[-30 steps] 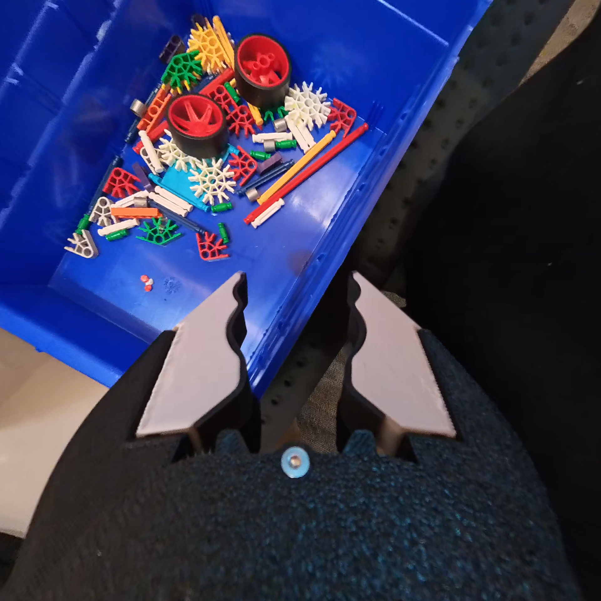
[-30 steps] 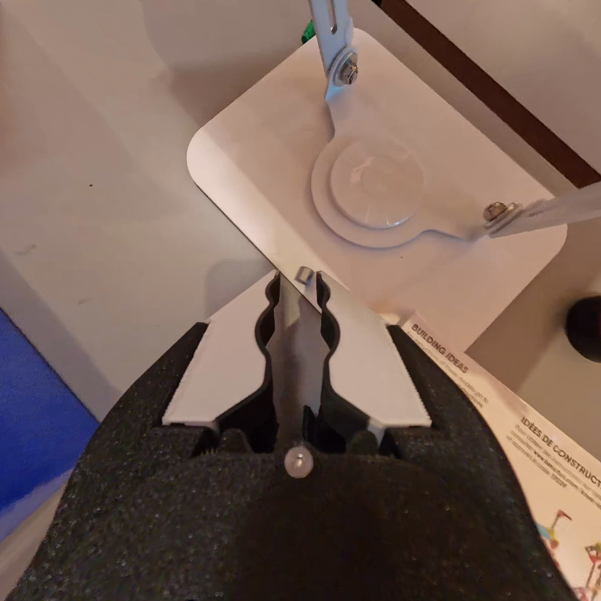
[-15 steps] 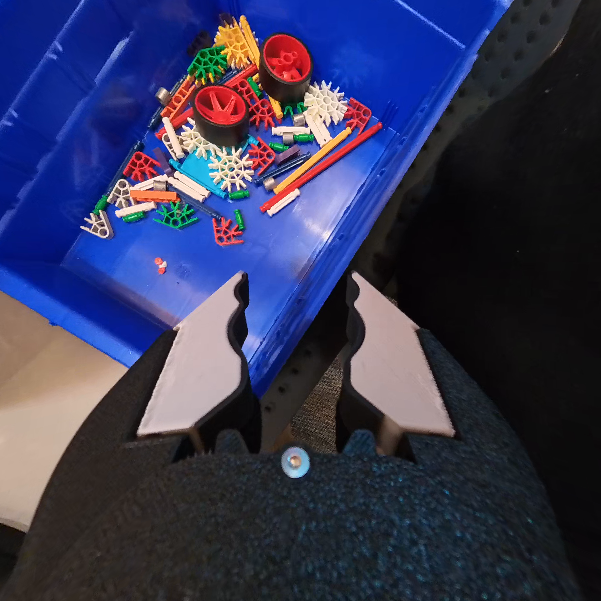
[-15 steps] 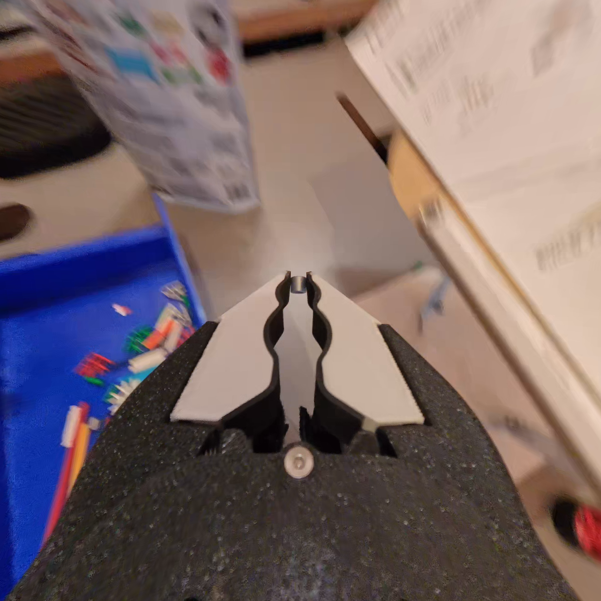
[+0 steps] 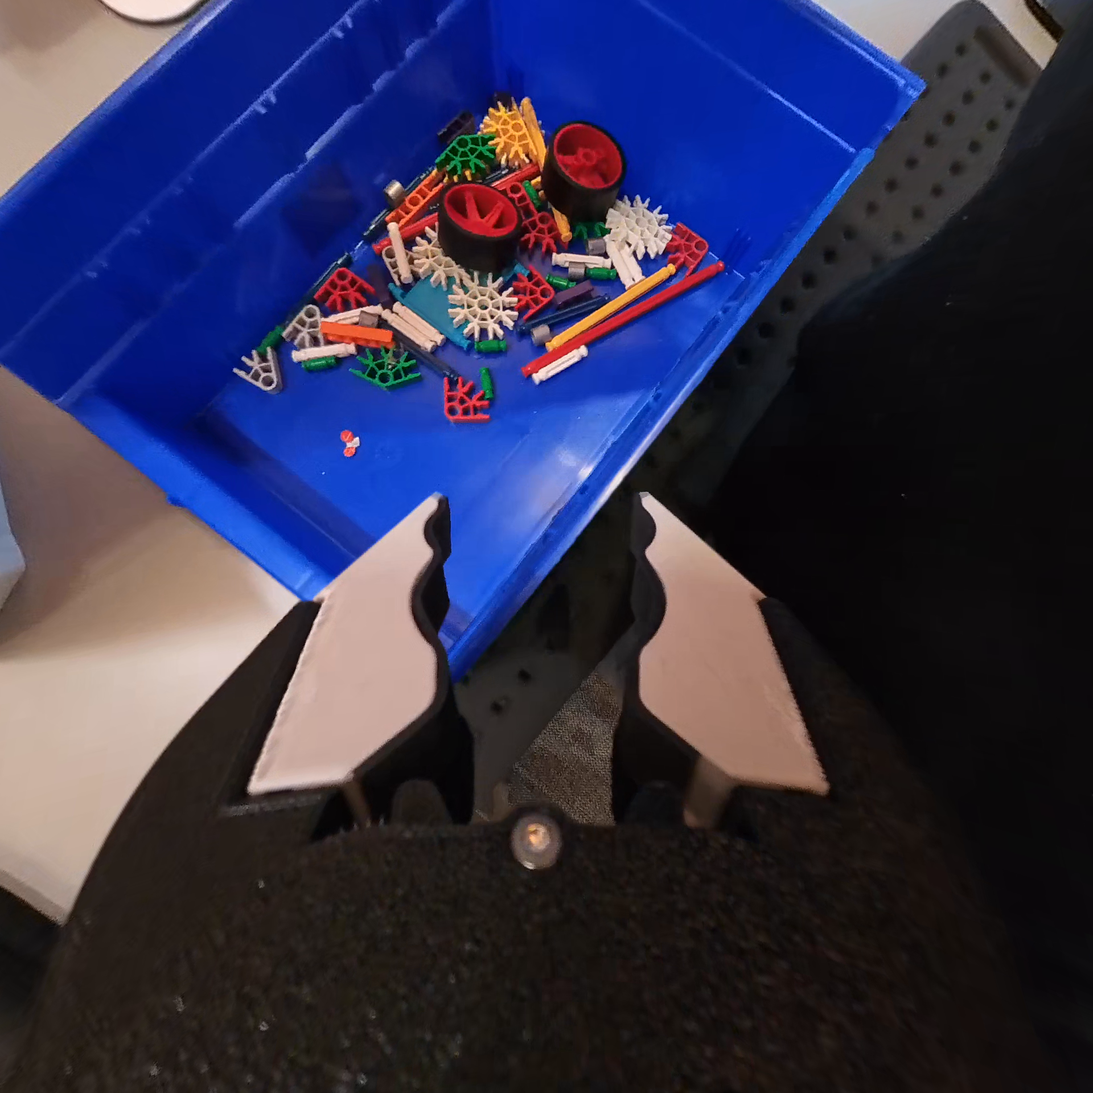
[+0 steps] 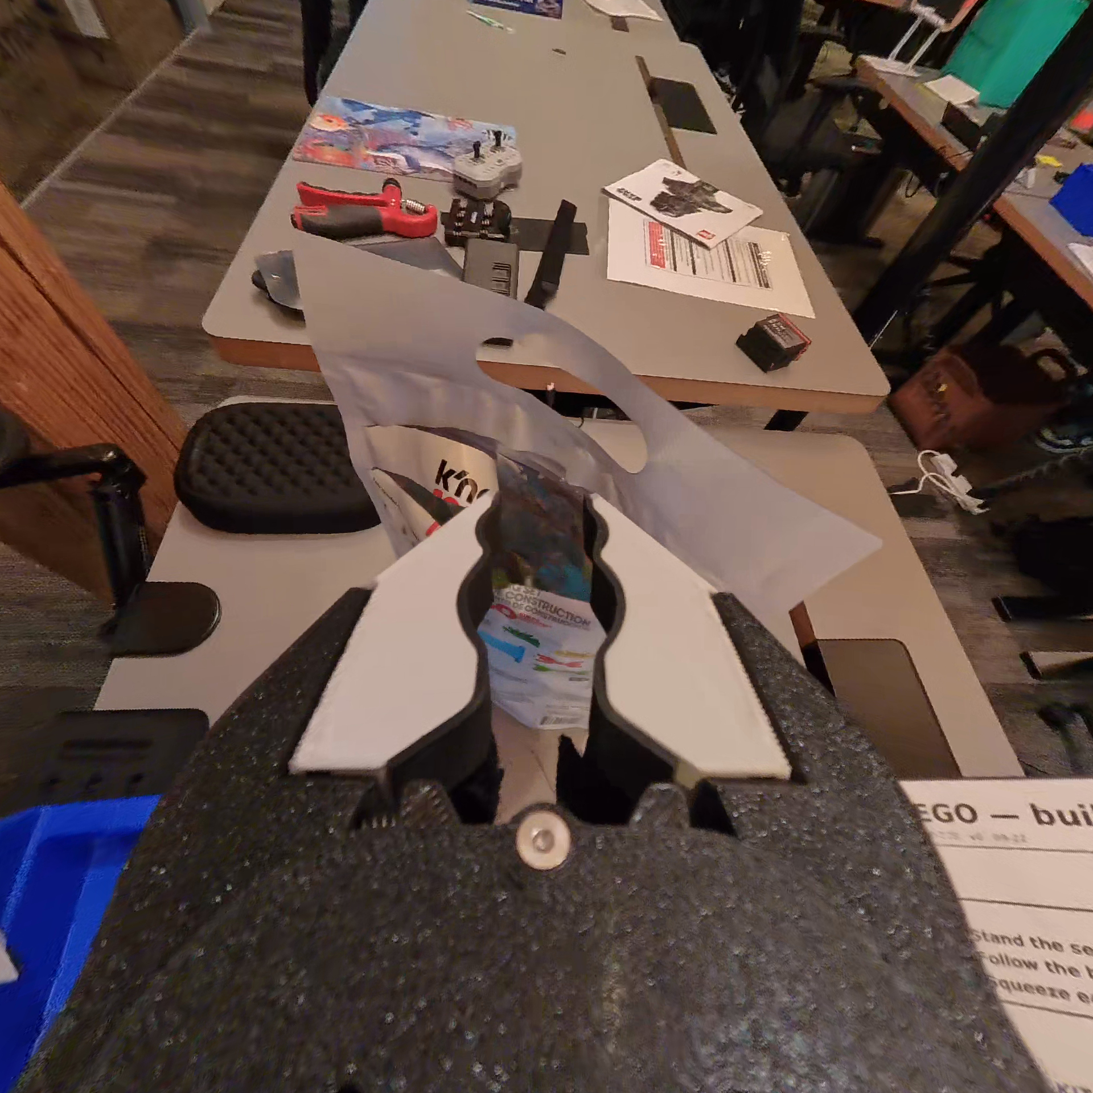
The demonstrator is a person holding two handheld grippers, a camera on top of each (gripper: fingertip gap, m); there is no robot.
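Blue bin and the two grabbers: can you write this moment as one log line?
left gripper: open, empty, over near corner of blue bin | toy pieces: loose inside | right gripper: open, empty, facing silver bag

A pale table (image 5: pixel 112 680) carries a blue bin (image 5: pixel 177 195) that juts past its near edge. In the right wrist view a grey table (image 6: pixel 266 585) holds a standing printed pouch (image 6: pixel 532 449). Beyond it, a far grey table (image 6: pixel 591 89) bears a red hand tool (image 6: pixel 361 213), a colourful mat (image 6: pixel 402 139), printed sheets (image 6: pixel 710 260) and a small black box (image 6: pixel 773 341).
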